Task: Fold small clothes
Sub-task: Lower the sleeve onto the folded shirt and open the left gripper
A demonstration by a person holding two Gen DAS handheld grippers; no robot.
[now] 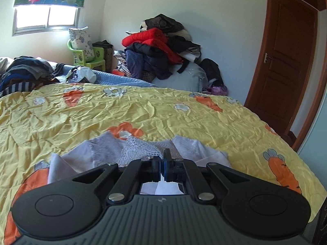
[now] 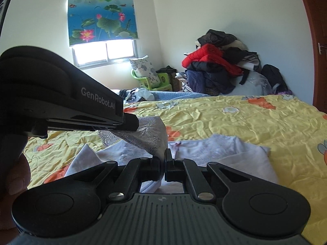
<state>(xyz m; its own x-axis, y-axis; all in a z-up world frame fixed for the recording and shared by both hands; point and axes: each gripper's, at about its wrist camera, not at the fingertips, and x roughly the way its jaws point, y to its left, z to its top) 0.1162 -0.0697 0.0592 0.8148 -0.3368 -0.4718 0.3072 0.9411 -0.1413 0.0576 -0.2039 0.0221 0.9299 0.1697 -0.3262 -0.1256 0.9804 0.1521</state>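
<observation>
We've got both tools clamped on the lacy edge of the white top [image 2: 220,153]: our left tool [image 2: 130,125] holds it up at the left, our right tool [image 2: 164,159] pinches it nearer to us. The rest of the top lies spread on the near side of the bed's yellow carrot-print quilt [image 1: 184,118], with a heap of clothes [image 1: 161,49] far off by the wall.

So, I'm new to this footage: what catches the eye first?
Two black grippers, left and right, both pinch a white lace garment above the yellow carrot-print quilt. Behind, a red jacket tops a clothes heap by the wall, and a lotus-print blind hangs over the bright window.
</observation>
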